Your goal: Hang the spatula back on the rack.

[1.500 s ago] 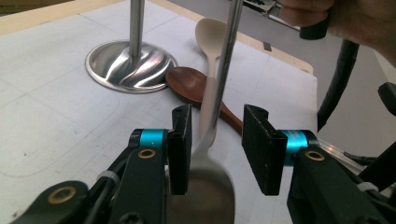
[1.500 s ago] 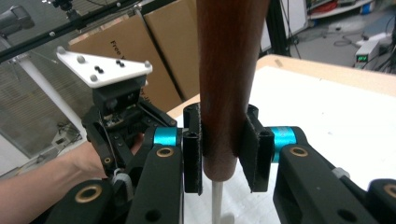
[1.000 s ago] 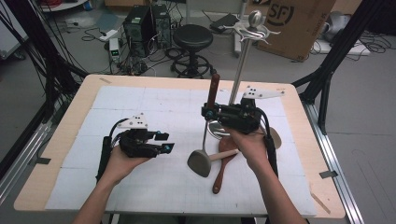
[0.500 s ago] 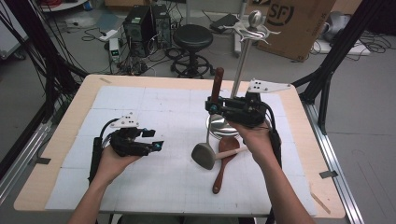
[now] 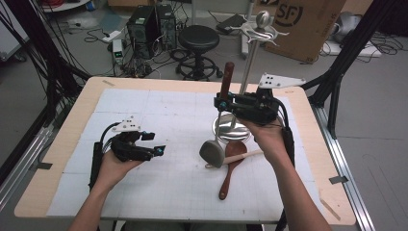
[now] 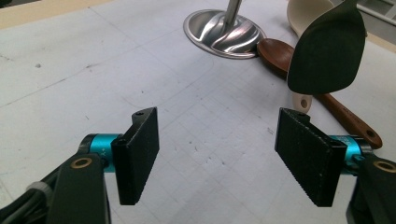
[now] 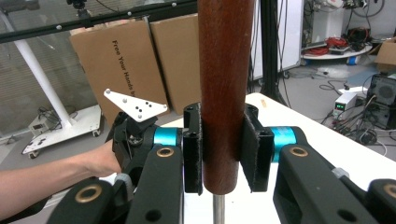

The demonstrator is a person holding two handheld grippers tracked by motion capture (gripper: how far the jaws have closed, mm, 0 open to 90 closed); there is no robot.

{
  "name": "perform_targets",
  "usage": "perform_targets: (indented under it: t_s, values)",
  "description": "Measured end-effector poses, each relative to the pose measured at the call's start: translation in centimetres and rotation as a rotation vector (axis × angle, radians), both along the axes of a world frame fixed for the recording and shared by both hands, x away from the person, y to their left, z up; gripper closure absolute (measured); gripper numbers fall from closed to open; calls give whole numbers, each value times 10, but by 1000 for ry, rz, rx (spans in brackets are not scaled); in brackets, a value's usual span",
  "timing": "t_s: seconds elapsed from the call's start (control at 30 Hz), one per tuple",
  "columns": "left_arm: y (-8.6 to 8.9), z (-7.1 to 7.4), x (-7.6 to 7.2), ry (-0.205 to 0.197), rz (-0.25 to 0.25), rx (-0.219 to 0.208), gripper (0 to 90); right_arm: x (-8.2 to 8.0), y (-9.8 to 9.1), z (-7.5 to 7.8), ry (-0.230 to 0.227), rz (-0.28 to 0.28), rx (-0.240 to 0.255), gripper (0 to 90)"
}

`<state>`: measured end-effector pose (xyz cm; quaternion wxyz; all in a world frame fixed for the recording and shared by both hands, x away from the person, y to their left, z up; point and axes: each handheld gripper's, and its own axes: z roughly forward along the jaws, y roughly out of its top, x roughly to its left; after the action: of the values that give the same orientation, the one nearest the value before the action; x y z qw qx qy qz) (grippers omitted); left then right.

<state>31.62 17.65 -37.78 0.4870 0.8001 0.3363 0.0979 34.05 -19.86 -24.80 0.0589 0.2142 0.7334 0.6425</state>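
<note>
My right gripper (image 5: 224,104) is shut on the brown wooden handle (image 7: 224,84) of a spatula, which hangs upright with its black head (image 5: 211,153) just above the mat. In the right gripper view the pads clamp the handle from both sides (image 7: 224,154). My left gripper (image 5: 159,150) sits low at the mat's left, pointing right. Its jaws (image 6: 219,154) have just been opening and stand open with nothing between them. The black head (image 6: 327,51) hangs ahead of them.
A metal stand (image 5: 248,72) with hooks on top rises from a shiny round base (image 5: 226,129) behind the spatula. A brown wooden spoon (image 5: 230,168) and a pale spoon (image 5: 240,155) lie on the white gridded mat (image 5: 168,187). A stool, boxes and cables stand beyond the table.
The right gripper has risen, lifting the spatula's head off the mat. The left gripper has shifted a little to the left and its jaws have spread wider.
</note>
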Motion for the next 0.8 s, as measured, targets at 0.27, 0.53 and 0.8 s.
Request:
perform_targets:
  t_s: [0.27,0.53,0.8]
  values:
    - [1,-1,-1,6,10,5,299,5,-2,6,-5,-2,-5,730]
    - [2,-1,-1,4,10,10,297,15,-7,14,-6,-14,0,730]
    - [2,-2,-1,6,14,10,291,22,-10,23,-16,-35,5,730]
